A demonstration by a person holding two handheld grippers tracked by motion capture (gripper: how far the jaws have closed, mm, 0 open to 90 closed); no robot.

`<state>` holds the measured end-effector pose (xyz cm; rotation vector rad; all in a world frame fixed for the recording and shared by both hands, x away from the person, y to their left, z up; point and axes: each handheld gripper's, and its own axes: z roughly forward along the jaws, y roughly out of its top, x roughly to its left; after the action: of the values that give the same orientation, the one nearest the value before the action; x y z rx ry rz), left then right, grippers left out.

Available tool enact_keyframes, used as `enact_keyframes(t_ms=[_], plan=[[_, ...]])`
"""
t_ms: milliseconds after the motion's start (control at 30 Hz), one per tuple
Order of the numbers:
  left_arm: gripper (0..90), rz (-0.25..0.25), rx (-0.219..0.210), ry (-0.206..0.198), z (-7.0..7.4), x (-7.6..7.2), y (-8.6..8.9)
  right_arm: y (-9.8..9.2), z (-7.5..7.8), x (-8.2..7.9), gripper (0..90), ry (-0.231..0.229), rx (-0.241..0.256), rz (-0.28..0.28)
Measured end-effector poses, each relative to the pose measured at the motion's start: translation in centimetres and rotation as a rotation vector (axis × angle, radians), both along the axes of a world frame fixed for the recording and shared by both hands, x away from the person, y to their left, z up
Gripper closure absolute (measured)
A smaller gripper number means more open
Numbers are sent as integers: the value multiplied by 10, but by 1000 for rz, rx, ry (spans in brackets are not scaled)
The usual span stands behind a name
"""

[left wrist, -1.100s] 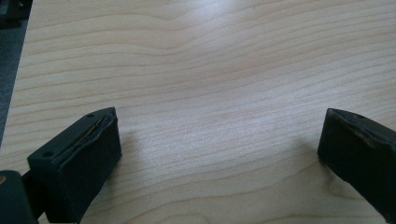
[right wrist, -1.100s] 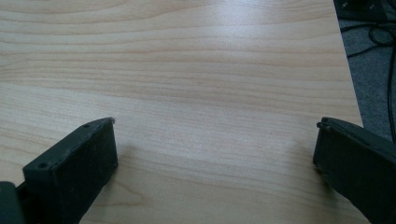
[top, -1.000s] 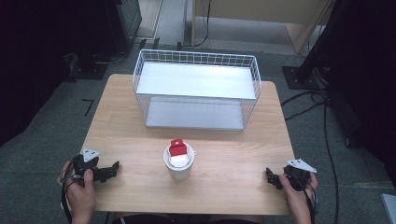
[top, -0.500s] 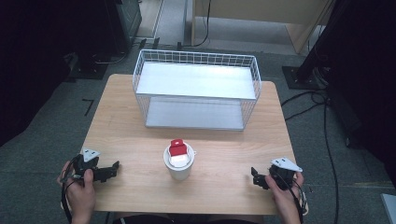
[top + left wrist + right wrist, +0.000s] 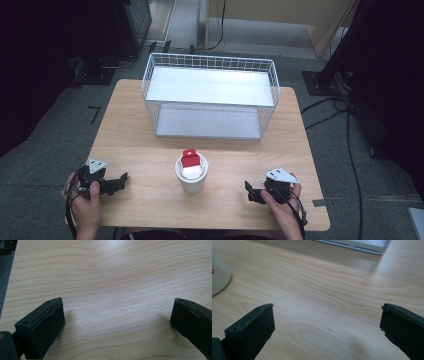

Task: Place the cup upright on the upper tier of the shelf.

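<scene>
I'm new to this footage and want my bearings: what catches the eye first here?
A white wire basket stands at the far side of the wooden table, with nothing in it. In front of it, near the table's middle, sits a white cup holding a red and white item. The left hand-held gripper and the right hand-held gripper rest at the near corners, jaws open.

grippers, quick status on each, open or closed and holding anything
left gripper: open, holding nothing, low over the table.
right gripper: open, holding nothing, beside the white cup.
</scene>
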<state>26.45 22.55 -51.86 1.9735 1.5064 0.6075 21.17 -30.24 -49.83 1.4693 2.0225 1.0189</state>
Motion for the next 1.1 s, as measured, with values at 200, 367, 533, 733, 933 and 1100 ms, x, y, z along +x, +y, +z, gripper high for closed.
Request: enact_keyframes(t_ms=[200,367,533,733,933,1100], plan=[[0,0,0,0,0,0,0,28,3,-2,0,-9,19,42],[0,0,-2,1,0,1,0,48,4,-3,0,-24,22,75],[0,-1,-2,2,0,1,0,64,3,-5,0,-31,20,105],[0,-1,-2,2,0,1,0,84,3,-10,0,-38,67,138],[0,-1,-2,2,0,1,0,102,5,-15,0,-45,73,196],[0,-1,-2,2,0,1,0,113,7,-15,0,-49,95,226]])
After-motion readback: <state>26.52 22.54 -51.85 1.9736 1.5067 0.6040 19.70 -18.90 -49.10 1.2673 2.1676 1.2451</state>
